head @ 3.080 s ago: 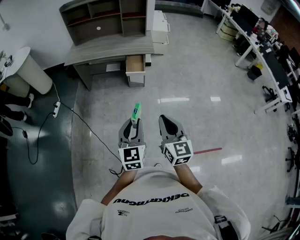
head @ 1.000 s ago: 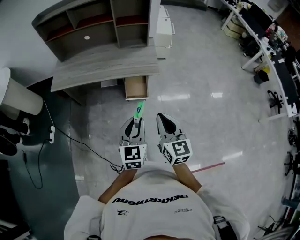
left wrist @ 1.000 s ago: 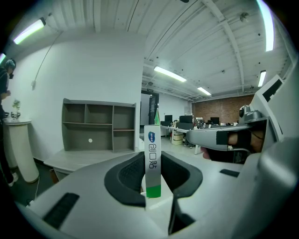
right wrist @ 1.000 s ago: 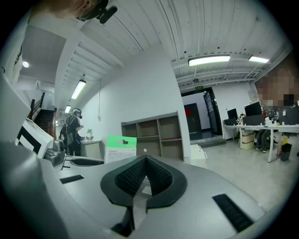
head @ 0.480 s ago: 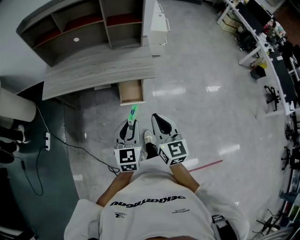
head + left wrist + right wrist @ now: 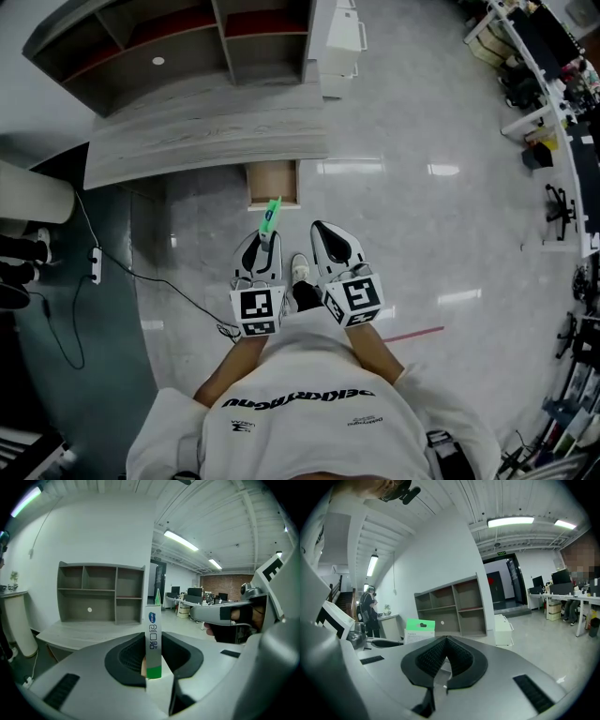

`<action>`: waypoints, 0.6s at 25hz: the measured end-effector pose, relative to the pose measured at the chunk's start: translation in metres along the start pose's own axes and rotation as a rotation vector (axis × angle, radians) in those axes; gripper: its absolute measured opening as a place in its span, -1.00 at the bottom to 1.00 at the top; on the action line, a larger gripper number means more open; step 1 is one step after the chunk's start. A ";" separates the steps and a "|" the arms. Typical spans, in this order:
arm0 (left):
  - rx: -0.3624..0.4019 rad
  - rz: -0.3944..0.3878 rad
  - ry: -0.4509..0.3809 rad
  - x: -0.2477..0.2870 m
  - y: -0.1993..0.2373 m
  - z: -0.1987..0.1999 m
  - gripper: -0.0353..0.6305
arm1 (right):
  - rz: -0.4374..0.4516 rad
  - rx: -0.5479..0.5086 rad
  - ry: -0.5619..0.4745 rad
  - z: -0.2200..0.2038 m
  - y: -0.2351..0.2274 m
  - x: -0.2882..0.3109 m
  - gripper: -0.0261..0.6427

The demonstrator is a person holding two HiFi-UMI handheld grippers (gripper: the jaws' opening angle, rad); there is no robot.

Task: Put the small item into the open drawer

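Observation:
My left gripper (image 6: 265,246) is shut on a small flat white box with a green end (image 6: 271,217), which sticks out ahead of the jaws. In the left gripper view the box (image 6: 153,634) stands upright between the dark pads of that gripper (image 6: 152,660). My right gripper (image 6: 330,240) is beside it, shut, with nothing in it; its pads meet at the tip of the right gripper (image 6: 443,660). The open wooden drawer (image 6: 273,184) juts out from under the grey desk (image 6: 206,131), just beyond the box on the floor side.
A grey shelf unit (image 6: 169,47) stands on the desk's back. A white drawer cabinet (image 6: 342,37) is at its right. A black cable (image 6: 141,277) and a power strip (image 6: 97,265) lie on the floor at left. Office desks (image 6: 553,56) are far right. A person (image 6: 370,611) stands at left.
The desk and open drawer have come much nearer as the person walked toward them. The left gripper still holds the box; both grippers keep their pose.

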State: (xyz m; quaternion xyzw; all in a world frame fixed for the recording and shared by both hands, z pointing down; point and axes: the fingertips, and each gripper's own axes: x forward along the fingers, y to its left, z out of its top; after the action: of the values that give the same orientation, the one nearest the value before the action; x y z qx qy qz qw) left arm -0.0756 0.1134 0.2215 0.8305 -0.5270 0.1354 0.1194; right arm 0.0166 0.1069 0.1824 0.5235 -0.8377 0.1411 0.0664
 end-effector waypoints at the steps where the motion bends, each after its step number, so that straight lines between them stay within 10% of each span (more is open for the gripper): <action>1: -0.002 -0.001 0.009 0.007 0.001 -0.001 -0.59 | 0.004 0.004 0.010 -0.003 -0.004 0.006 -0.83; 15: -0.022 0.020 0.118 0.085 0.021 -0.036 -0.59 | 0.036 0.069 0.138 -0.055 -0.046 0.065 -0.83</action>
State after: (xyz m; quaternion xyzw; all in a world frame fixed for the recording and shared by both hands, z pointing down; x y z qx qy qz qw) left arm -0.0638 0.0447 0.2858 0.8145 -0.5286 0.1794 0.1581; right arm 0.0272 0.0485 0.2597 0.4992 -0.8351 0.2067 0.1032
